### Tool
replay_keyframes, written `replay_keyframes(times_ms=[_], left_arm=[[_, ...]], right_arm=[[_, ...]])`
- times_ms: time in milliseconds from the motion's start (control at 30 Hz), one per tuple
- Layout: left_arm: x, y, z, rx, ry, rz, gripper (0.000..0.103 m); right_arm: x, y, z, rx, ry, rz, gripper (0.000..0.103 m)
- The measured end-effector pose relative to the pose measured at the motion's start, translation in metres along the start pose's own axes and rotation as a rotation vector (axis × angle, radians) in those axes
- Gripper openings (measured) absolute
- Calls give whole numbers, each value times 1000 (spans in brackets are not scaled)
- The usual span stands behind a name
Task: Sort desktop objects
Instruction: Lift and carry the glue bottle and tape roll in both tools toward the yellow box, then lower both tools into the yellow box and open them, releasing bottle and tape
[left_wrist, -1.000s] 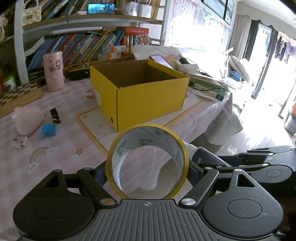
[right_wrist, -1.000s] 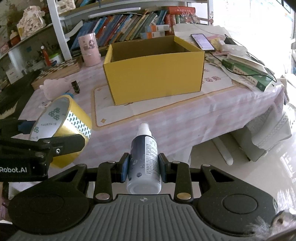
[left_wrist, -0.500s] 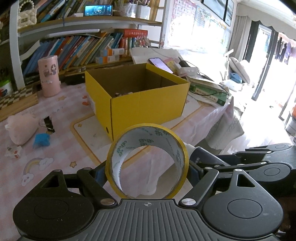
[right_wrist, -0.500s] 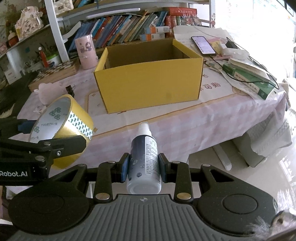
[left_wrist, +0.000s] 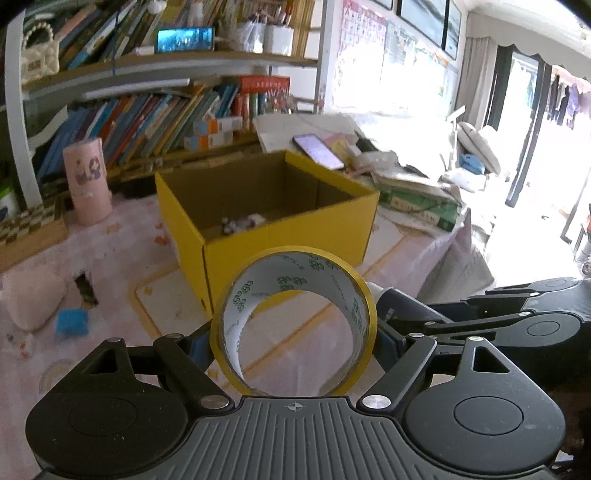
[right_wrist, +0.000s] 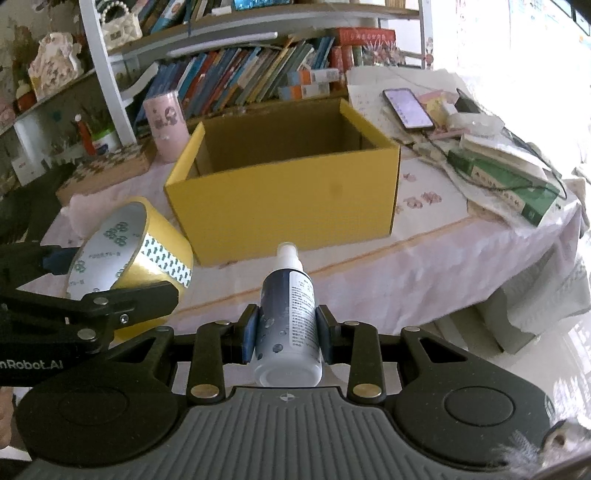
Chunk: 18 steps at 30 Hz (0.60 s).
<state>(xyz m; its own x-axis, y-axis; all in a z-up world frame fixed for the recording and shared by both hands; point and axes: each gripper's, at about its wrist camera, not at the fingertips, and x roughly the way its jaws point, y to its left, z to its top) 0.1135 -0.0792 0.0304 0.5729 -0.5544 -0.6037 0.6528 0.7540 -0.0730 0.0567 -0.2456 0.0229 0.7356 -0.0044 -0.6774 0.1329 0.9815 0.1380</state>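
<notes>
Left claw (left_wrist: 293, 332) clamped on the yellow tape roll (left_wrist: 293, 325), right claw (right_wrist: 288, 332) clenched on the spray bottle (right_wrist: 288, 325), both short of the yellow cardboard box (right_wrist: 288, 199) — carry over the rim before releasing.

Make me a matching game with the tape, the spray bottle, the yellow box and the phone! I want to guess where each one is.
Things:
1. roll of tape
2. spray bottle
3. yellow box
4. phone

Places:
A. lying on the papers beside the box, screen lit
B. clamped in the left gripper
C. standing open on the table, in front of the bookshelf
D. clamped in the right gripper

Right pairs: 1-B, 2-D, 3-C, 4-A
</notes>
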Motion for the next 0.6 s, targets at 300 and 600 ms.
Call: replay_keyframes(times_ms=[300, 600], left_arm=[[6, -5, 45, 0, -121, 19, 84], [32, 0, 87, -39, -187, 102, 84]], right_arm=[[-3, -28, 50, 10, -102, 37, 30], [16, -55, 101, -46, -166, 71, 30]])
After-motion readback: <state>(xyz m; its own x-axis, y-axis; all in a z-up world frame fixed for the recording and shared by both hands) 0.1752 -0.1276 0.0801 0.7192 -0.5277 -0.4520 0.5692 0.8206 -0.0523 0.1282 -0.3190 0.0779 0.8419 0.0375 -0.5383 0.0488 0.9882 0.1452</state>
